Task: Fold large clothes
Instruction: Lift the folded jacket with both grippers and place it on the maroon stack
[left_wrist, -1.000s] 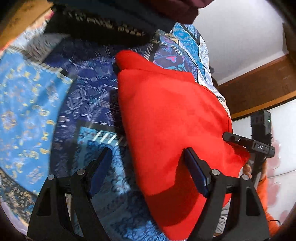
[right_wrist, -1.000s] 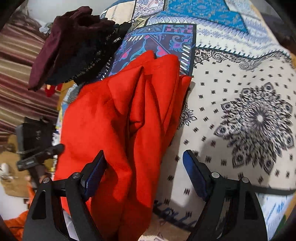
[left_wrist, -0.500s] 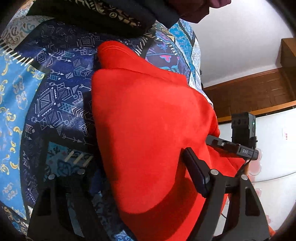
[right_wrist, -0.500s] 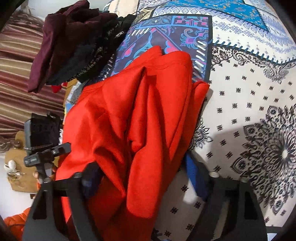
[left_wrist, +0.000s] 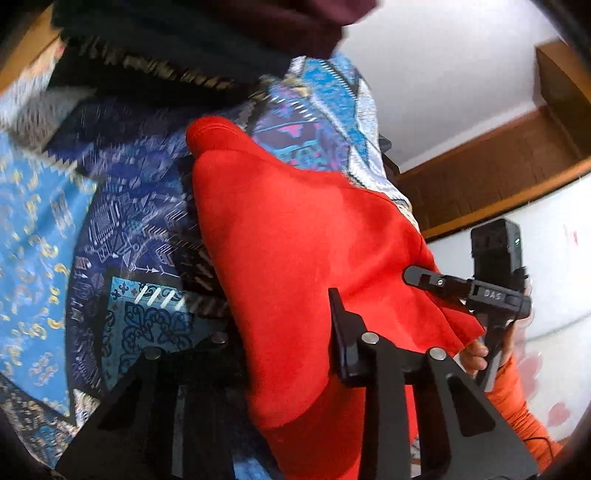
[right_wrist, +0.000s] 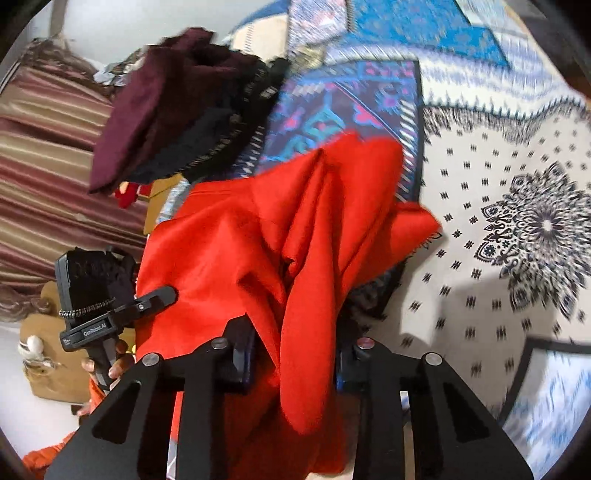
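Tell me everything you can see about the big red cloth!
The red garment is plain, bright red, soft-looking fabric, bunched into long folds. It lies on the patterned bedspread, its near end rising between both grippers. The left gripper and right gripper are closing, with cloth between the jaws of each. A dark clothes pile sits beyond it.
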